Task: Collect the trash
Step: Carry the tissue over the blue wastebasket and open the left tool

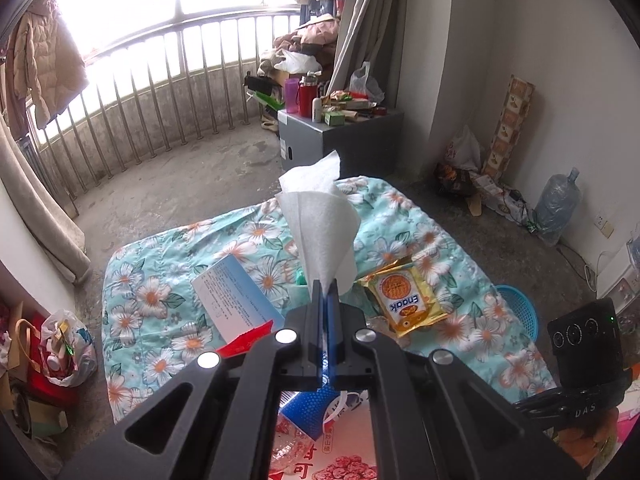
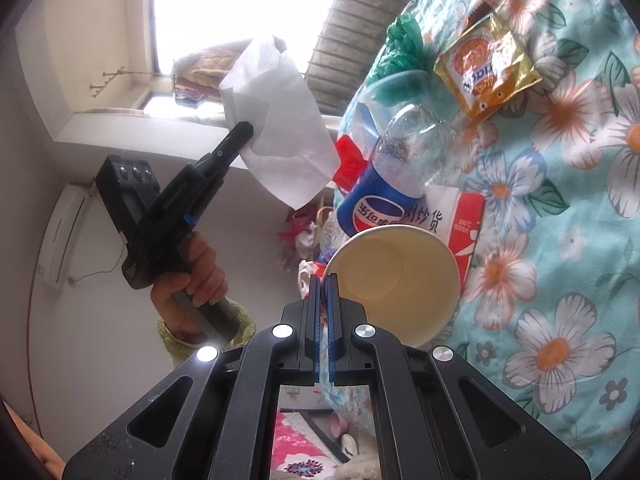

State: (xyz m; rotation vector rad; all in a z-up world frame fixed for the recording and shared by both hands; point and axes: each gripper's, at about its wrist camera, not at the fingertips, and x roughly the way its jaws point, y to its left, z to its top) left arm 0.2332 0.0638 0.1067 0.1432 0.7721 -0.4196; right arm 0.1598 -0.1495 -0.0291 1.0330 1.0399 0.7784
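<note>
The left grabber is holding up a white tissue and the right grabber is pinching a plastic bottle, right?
Not quite. The left gripper does hold the white tissue, but the right gripper pinches the rim of a paper cup, not the plastic bottle. The right wrist view shows it.

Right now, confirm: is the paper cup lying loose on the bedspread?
No: the right gripper pinches the paper cup by its rim, holding it above the bedspread.

Black tool with silver screws; fuzzy yellow-green sleeve.
</note>
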